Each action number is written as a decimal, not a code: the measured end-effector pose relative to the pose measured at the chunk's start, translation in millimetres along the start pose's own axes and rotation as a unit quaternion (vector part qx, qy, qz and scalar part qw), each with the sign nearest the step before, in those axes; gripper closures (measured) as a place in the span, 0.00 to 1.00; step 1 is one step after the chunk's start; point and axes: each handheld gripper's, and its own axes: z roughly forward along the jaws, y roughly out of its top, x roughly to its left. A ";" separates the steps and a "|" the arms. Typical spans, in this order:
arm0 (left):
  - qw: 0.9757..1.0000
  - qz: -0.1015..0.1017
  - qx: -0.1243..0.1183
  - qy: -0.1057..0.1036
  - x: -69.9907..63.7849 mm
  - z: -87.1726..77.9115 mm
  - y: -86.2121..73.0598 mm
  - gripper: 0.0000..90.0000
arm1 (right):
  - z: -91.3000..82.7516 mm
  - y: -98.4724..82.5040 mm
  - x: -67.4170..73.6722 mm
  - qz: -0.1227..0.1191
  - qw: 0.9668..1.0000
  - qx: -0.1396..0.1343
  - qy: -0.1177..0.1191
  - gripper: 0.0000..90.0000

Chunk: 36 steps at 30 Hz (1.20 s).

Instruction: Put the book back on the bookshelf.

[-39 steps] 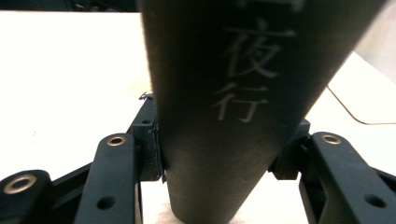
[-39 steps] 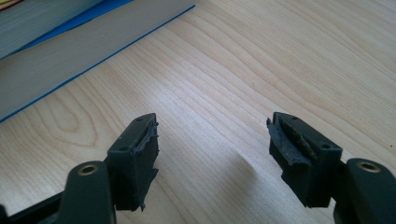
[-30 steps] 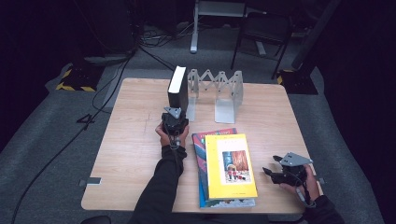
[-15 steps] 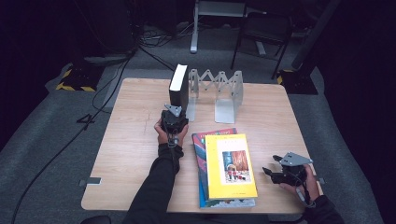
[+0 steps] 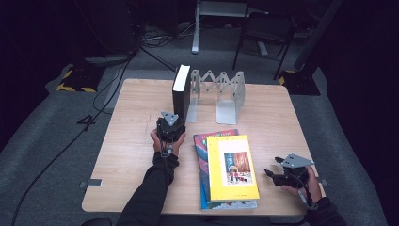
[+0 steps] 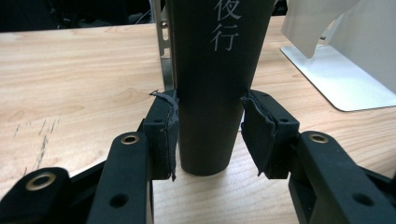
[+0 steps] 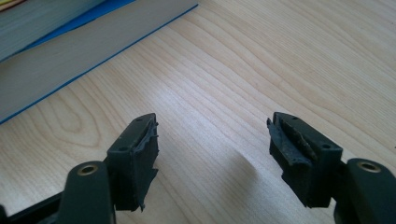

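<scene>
**Black book upright at the metal rack**

A matte black book (image 6: 212, 84) stands upright on the pale wood-grain desk (image 5: 131, 127), against a zigzag metal bookend rack (image 5: 221, 92). The left tongs (image 6: 210, 135), just closing, straddle its spine, left pad touching. The right tongs (image 7: 212, 154) gape empty near stacked books (image 5: 230, 169)

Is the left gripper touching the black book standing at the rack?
Touching on one side: in the left gripper view, the left gripper has one pad against the black book; the other pad stands off with a gap.

Black book (image 5: 180, 92) stands upright on its end, spine forward, against the metal rack's (image 5: 225, 89) left end
</scene>
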 end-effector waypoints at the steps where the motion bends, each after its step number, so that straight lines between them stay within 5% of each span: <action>1: 1.000 -0.001 0.000 0.005 -1.7 1.7 1.0 0.63 | 0.1 -0.1 -0.2 0.001 1.000 0.000 0.001 0.36; 9: 1.000 -0.008 0.003 0.022 -2.1 15.2 10.1 0.63 | -0.3 -1.0 -1.5 0.003 1.000 -0.001 0.000 0.36; 21: 1.000 -0.001 0.004 0.015 0.6 13.0 10.4 0.65 | -1.0 -0.9 -1.4 0.002 1.000 -0.002 0.001 0.36; 26: 0.999 0.042 0.010 -0.009 5.8 2.0 5.6 0.60 | -1.5 -1.1 -2.0 0.002 1.000 0.000 0.002 0.36; 30: 0.996 0.078 0.021 -0.036 10.5 -9.6 0.0 0.56 | -2.4 0.1 -0.8 -0.002 1.000 -0.002 0.002 0.36; 36: 0.987 0.132 0.043 -0.082 11.3 -29.1 -3.6 0.50 | -4.2 0.7 -1.1 0.000 1.000 -0.002 0.003 0.36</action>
